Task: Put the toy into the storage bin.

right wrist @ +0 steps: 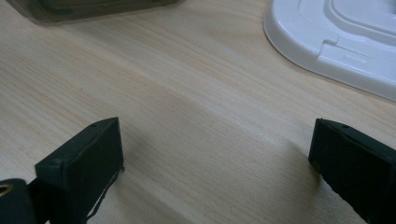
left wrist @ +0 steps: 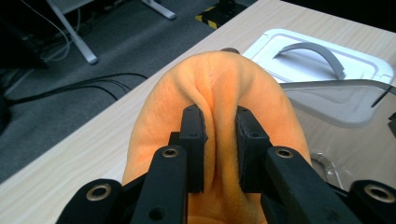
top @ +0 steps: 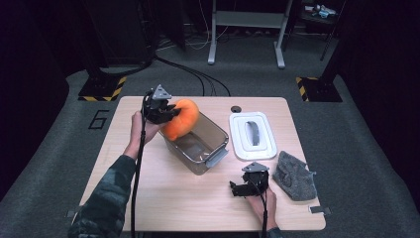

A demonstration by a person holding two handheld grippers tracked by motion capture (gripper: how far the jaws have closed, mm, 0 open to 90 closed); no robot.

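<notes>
Left gripper [top: 166,113] pinches my orange plush toy [top: 182,119] tight, holding it over the clear bin's [top: 218,130] far-left corner. Right gripper [top: 243,187] rests spread wide on the table [top: 163,193], near the white lid [top: 237,144].

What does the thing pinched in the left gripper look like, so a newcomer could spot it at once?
On the light wooden table, find the clear plastic bin at its centre. Over the bin's far-left corner, the left gripper pinches a soft orange plush cushion. It is the sole bright, rounded item; the neighbours are white or grey.
</notes>
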